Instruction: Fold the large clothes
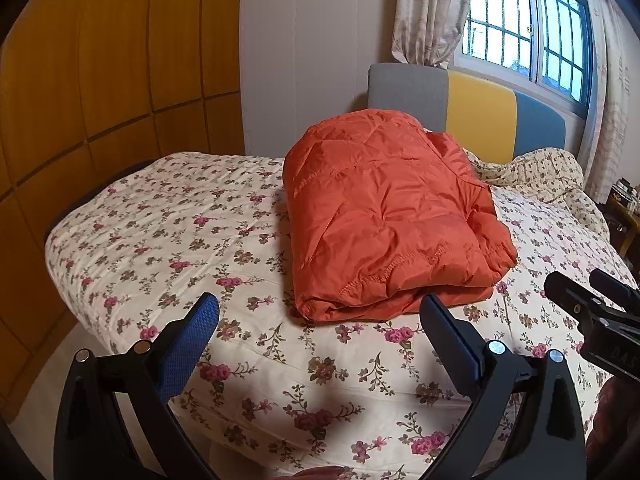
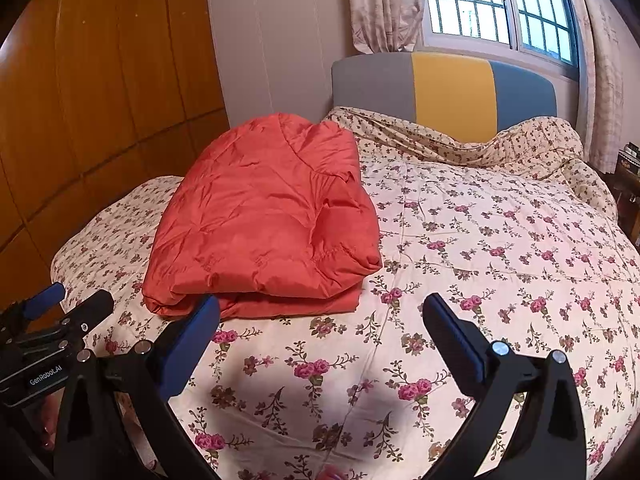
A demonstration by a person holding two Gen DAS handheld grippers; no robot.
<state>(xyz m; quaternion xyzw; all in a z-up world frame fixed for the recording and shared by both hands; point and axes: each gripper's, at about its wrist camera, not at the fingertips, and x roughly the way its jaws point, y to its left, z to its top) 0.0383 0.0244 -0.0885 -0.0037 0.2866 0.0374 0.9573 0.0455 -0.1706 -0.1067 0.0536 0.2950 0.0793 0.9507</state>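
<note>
I'm looking at the orange puffy jacket (image 1: 392, 216) lying folded into a thick, quilted bundle, shiny fabric creased, stitched hem showing along the near fold. It's sitting on the floral bedspread (image 1: 168, 240), nearer the bed's left edge than its right, with its long axis running from the foot toward the headboard (image 2: 448, 88). I'm holding my left gripper (image 1: 320, 320) spread wide and empty, just short of the bundle's near edge. My right gripper (image 2: 320, 320) is gaping too, gripping nothing, hanging over bare bedspread.
</note>
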